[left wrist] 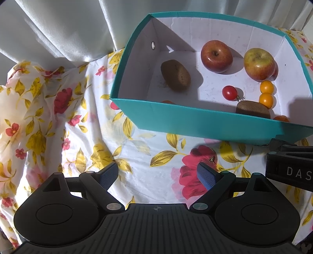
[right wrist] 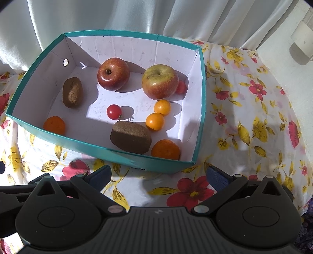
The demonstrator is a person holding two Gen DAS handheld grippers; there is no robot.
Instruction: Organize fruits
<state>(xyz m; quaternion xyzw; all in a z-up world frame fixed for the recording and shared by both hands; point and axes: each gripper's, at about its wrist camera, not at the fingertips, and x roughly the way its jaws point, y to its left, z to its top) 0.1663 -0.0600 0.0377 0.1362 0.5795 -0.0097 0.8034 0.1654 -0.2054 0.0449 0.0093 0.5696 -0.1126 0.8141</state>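
Note:
A teal box with a white inside holds the fruit: a red apple, a yellow-red apple, two kiwis, a red cherry tomato, two small yellow-orange fruits and two oranges. The box also shows in the left wrist view. My left gripper is open and empty over the cloth in front of the box. My right gripper is open and empty just before the box's near wall.
A floral cloth covers the table. White curtains hang behind the box. The right gripper's body shows at the right edge of the left wrist view. A white wall fitting is at far right.

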